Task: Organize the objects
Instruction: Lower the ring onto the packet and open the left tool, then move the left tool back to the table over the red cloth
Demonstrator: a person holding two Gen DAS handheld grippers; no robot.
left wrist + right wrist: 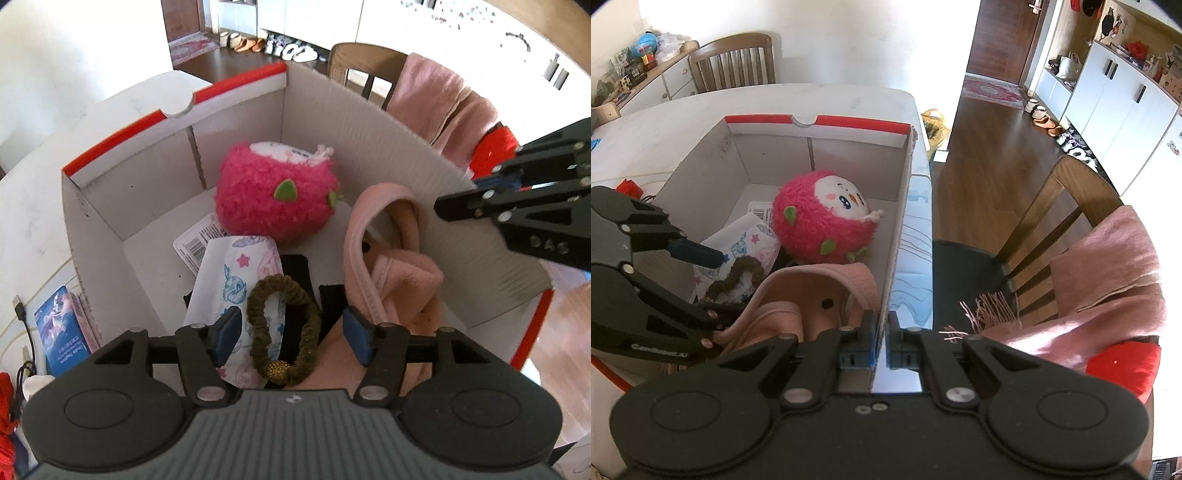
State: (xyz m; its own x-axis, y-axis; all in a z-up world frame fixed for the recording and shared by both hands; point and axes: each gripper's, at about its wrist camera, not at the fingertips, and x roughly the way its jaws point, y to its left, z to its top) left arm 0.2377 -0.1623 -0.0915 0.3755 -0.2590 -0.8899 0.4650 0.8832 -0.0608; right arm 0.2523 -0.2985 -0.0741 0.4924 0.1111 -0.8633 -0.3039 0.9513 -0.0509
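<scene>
A white cardboard box with red trim (pixel 155 177) (pixel 905 206) stands on the table. Inside lie a pink plush toy (pixel 277 192) (pixel 820 221), a printed tissue pack (pixel 229 280) (pixel 746 236), an olive scrunchie (pixel 284 328) (pixel 738 275), a pink cloth item (pixel 388 266) (pixel 820 291) and a barcode card (pixel 195 243). My left gripper (pixel 291 334) (pixel 713 288) is open, its fingers hanging over the scrunchie inside the box. My right gripper (pixel 882 339) (pixel 476 199) is shut on the box's right wall.
A wooden chair (pixel 1067 229) with a pink scarf (pixel 1108 273) (pixel 443 107) stands to the right of the table. A blue booklet (pixel 62 325) and a black cable (pixel 22 332) lie left of the box. A second chair (pixel 735 62) stands behind the white table (pixel 665 122).
</scene>
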